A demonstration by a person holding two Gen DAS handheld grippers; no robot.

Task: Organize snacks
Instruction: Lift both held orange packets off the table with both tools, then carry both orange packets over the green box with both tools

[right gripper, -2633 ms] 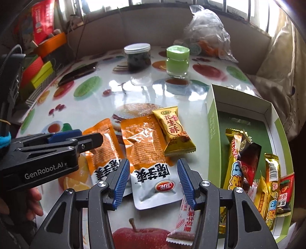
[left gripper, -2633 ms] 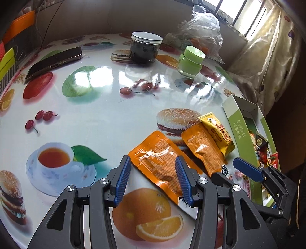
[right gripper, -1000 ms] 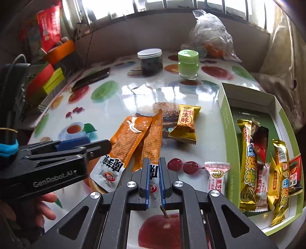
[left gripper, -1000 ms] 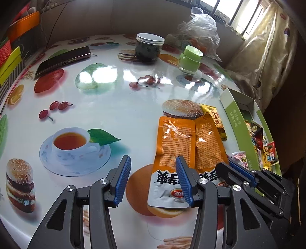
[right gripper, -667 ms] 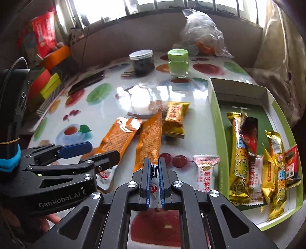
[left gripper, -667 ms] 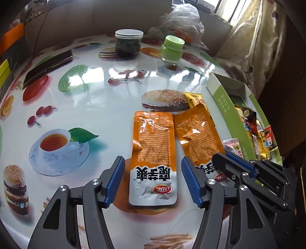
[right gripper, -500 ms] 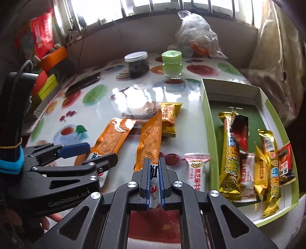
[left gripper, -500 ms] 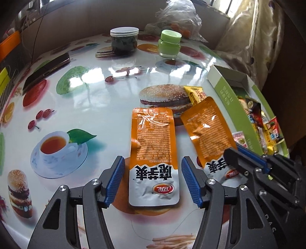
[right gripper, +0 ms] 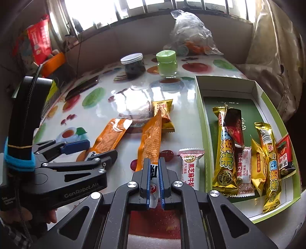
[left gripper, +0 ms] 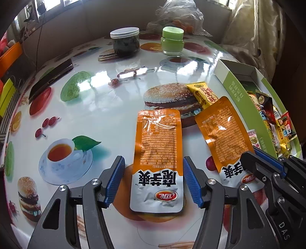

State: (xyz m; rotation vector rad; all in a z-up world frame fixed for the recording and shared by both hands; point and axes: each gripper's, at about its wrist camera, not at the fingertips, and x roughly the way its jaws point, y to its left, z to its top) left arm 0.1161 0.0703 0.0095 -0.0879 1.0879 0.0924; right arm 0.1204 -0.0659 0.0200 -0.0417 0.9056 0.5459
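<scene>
My right gripper (right gripper: 154,177) is shut on the white end of an orange snack pouch (right gripper: 150,140) and holds it on edge, lifted off the table; it also shows in the left wrist view (left gripper: 224,132). My left gripper (left gripper: 154,180) is open, its fingers either side of a second orange pouch (left gripper: 158,151) lying flat on the table. A yellow peanut candy pack (right gripper: 163,115) and a small white-pink candy (right gripper: 188,166) lie loose on the table. The green-sided box (right gripper: 200,122) at the right holds several wrapped snacks.
A dark jar with a white lid (left gripper: 125,41), a green jar (left gripper: 172,42) and a plastic bag (left gripper: 179,17) stand at the back. A phone (left gripper: 50,78) lies at the left. The round table carries a printed food cloth (left gripper: 95,107).
My right gripper closed on one orange pouch and raised it on edge. My left gripper shifted until the other pouch lay between its open fingers.
</scene>
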